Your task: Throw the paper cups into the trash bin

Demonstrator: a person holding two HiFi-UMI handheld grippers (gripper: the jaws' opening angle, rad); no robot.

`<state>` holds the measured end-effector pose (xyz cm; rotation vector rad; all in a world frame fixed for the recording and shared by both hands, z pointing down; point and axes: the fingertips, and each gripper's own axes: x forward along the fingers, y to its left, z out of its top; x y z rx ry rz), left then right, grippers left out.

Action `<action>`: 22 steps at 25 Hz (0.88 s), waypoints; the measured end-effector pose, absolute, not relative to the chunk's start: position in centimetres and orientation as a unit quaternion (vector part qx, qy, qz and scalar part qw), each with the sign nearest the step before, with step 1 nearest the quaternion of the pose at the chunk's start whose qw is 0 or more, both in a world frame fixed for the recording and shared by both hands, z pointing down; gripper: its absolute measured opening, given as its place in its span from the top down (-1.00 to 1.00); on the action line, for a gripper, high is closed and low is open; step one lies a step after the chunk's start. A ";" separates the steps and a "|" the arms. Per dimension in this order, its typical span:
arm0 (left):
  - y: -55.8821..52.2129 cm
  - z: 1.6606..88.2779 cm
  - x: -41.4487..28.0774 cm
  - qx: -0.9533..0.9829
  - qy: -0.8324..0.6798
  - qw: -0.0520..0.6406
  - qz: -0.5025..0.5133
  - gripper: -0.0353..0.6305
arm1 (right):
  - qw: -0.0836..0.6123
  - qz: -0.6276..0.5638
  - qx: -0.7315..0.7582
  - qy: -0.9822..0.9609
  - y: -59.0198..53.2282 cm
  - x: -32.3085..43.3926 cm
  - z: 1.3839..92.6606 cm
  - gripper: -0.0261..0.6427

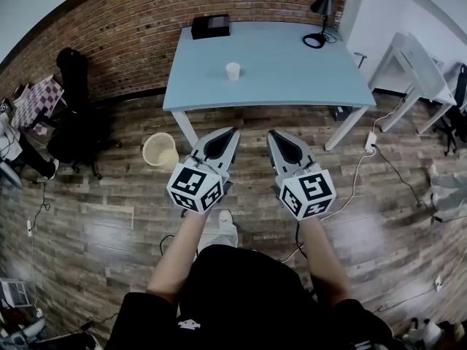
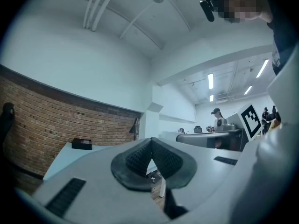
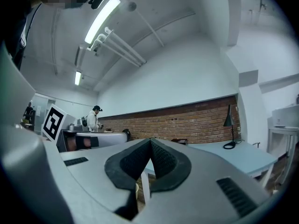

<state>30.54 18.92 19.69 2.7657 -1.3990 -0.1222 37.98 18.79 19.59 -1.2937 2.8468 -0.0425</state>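
Observation:
One white paper cup (image 1: 233, 71) stands upright near the middle of the light blue table (image 1: 292, 71). A cream mesh trash bin (image 1: 160, 150) sits on the wooden floor by the table's front left leg. My left gripper (image 1: 232, 133) and my right gripper (image 1: 273, 134) are held side by side over the floor, short of the table's front edge, both pointing toward it. Each is shut with nothing between its pads (image 2: 150, 158) (image 3: 149, 158). The cup does not show in either gripper view.
A black box (image 1: 210, 26) lies at the table's far left corner and a black desk lamp (image 1: 321, 13) at its far right. A brick wall (image 1: 146, 28) runs behind. A second white table (image 1: 419, 71) stands to the right, cables trail on the floor, and people stand at a counter (image 2: 219, 136).

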 end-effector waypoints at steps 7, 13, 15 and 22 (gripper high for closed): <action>15.0 20.3 29.2 0.890 -0.452 0.038 -0.047 0.87 | -0.002 -0.021 -0.416 0.909 14.8 36.6 20.0 0.91; 11.2 20.5 27.0 0.889 -0.452 0.045 -0.049 0.87 | -0.009 -0.024 -0.418 0.908 11.3 34.6 20.4 0.91; 9.9 20.3 26.3 0.890 -0.450 0.049 -0.048 0.87 | -0.011 -0.025 -0.426 0.904 10.0 34.2 20.4 0.91; 6.1 20.2 24.5 0.897 -0.437 0.052 -0.049 0.87 | -0.013 -0.033 -0.442 0.896 6.2 32.6 20.6 0.91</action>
